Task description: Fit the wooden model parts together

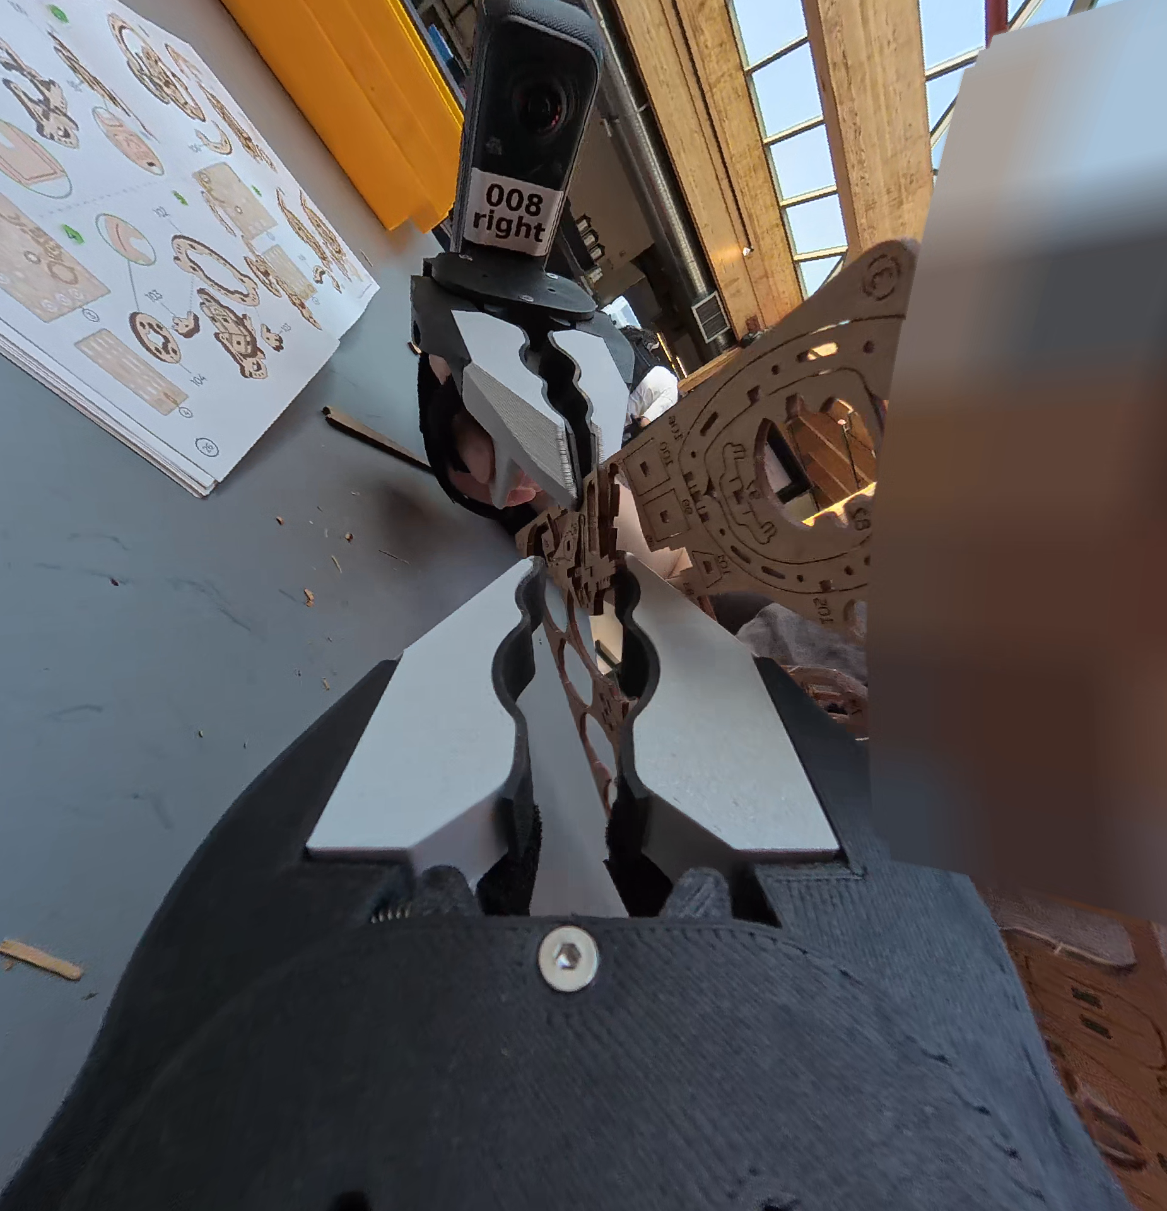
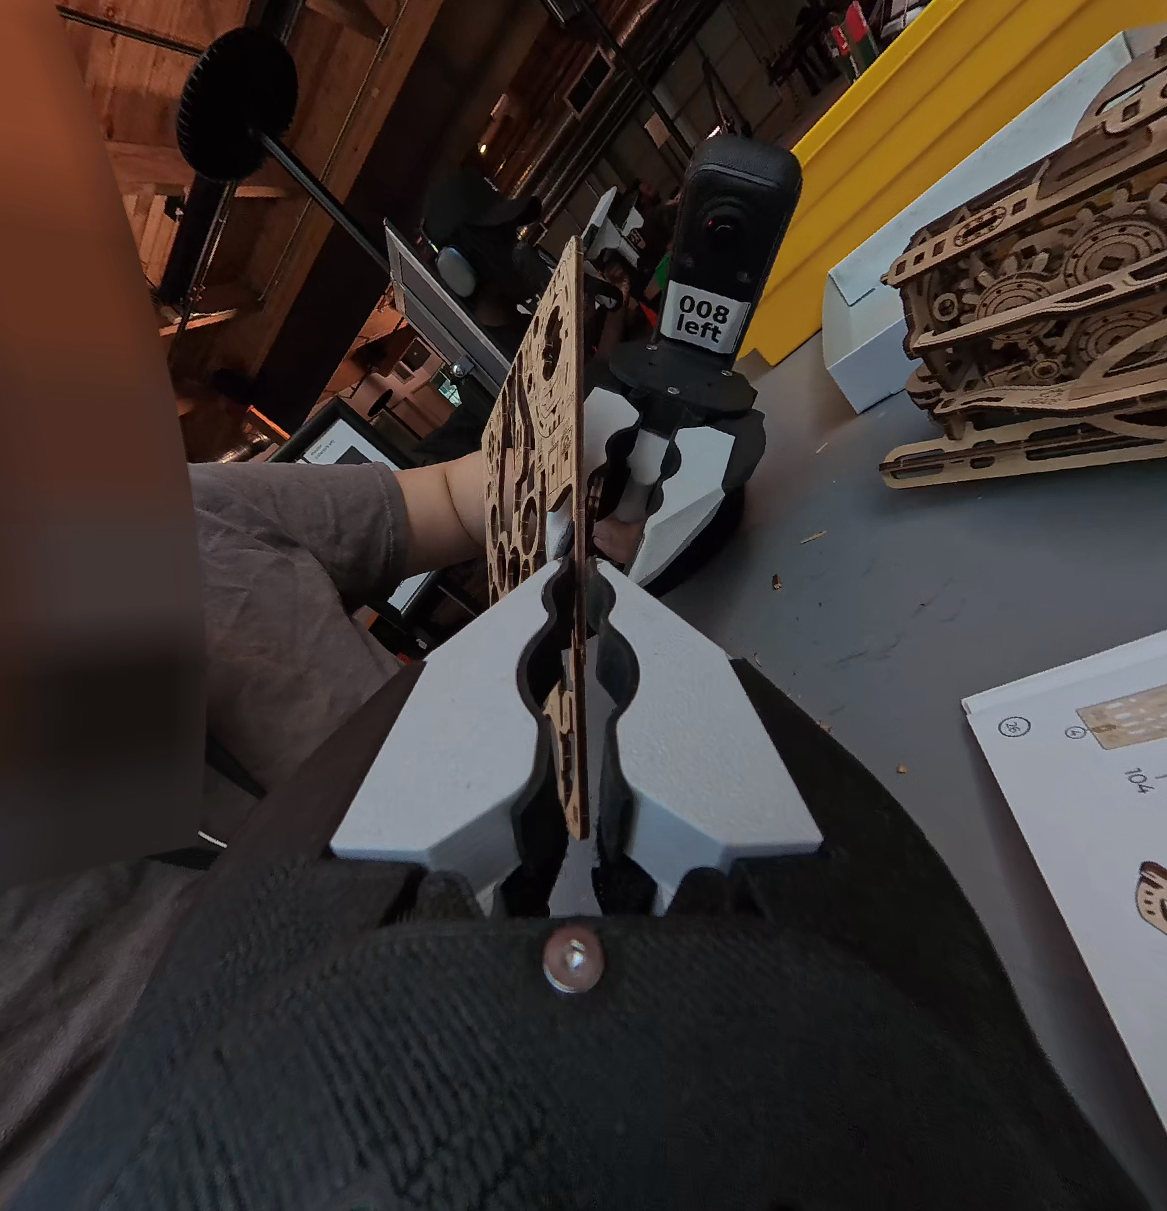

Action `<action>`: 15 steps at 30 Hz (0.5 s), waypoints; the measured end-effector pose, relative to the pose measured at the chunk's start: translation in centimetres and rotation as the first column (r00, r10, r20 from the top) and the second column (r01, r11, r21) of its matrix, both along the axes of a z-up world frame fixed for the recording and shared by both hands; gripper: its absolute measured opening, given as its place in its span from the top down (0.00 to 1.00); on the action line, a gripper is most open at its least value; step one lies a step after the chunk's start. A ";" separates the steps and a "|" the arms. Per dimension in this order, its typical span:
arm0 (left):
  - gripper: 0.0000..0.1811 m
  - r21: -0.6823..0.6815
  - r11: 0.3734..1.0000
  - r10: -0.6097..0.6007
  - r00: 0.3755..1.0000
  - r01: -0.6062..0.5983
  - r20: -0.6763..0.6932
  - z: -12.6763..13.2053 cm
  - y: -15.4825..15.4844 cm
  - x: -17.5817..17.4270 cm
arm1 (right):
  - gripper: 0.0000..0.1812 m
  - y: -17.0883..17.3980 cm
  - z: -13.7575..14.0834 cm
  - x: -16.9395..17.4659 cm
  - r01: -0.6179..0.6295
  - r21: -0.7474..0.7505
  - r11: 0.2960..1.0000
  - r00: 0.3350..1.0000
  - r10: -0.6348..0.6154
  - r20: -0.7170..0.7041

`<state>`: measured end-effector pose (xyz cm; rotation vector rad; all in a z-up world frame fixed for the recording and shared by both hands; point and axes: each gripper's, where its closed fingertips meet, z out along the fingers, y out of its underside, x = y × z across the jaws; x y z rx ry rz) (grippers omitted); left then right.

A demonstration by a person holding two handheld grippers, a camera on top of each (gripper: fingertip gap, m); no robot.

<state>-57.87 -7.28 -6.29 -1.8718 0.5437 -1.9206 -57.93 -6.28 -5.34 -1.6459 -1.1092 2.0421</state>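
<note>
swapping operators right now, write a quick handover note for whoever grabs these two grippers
Left gripper: shut on a thin lattice wooden piece, held edge-up above the grey table.
Right gripper: shut on the laser-cut wooden sheet, upright in the air.
The two pieces meet at the fingertips; whether they are seated cannot be told.
The built wooden model sits on the table, instruction booklet open beside it.
Left to do: press the joint home, then release.

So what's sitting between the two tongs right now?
Only the wooden sheet: in the right wrist view it runs edge-on from the right tongs to the left tongs, both shut on it. The left wrist view shows the same, above the grey table.
</note>
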 end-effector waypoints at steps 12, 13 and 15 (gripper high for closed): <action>0.97 0.060 0.995 0.084 0.996 -0.083 -0.002 0.1 1.1 0.1 | 1.00 1.0 -0.3 -0.4 0.103 0.084 0.991 0.995 -0.104 0.003; 0.98 0.060 0.994 0.093 0.996 -0.093 -0.006 0.0 1.3 0.1 | 1.00 1.1 -0.4 -0.4 0.112 0.089 0.990 0.994 -0.113 0.007; 0.98 0.064 0.992 0.113 0.993 -0.112 -0.016 -0.2 1.5 0.1 | 1.00 1.3 -0.6 -0.5 0.126 0.103 0.987 0.992 -0.128 0.012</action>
